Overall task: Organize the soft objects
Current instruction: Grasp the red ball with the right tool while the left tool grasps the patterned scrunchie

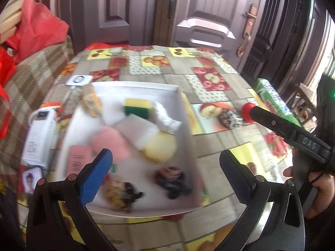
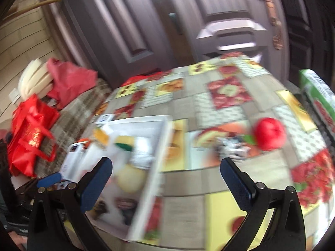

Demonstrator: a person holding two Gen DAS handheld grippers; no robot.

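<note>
Looking along my left hand-held gripper (image 1: 165, 173), I see its two fingers spread wide at the bottom of the frame, released and gripping nothing. Between and above them lies the white tray (image 1: 184, 113) on the worktop (image 1: 180, 73), which is covered by a fruit-print cloth. Inside the tray sit a yellow-and-green sponge (image 1: 137, 107), a pink cloth (image 1: 111, 144), a round yellow sponge (image 1: 160, 148), a white folded cloth (image 1: 167, 120) and two dark scrunchies near the lower edge, all blurred. At the right of the frame my right hand-held gripper (image 1: 248, 113) reaches in from the side, its tip beside a patterned scrunchie (image 1: 229, 117) lying on the cloth outside the tray. A white power bank (image 1: 39, 138) lies left of the tray.

From my right hand-held gripper (image 2: 165, 179), the fingers stand wide apart and empty at the bottom of the frame. The picture is heavily blurred. The tray (image 2: 150, 177) is at lower left; a red ball (image 2: 269, 133) sits at right on the worktop (image 2: 184, 211), with the patterned scrunchie (image 2: 234, 146) just left of it.
</note>
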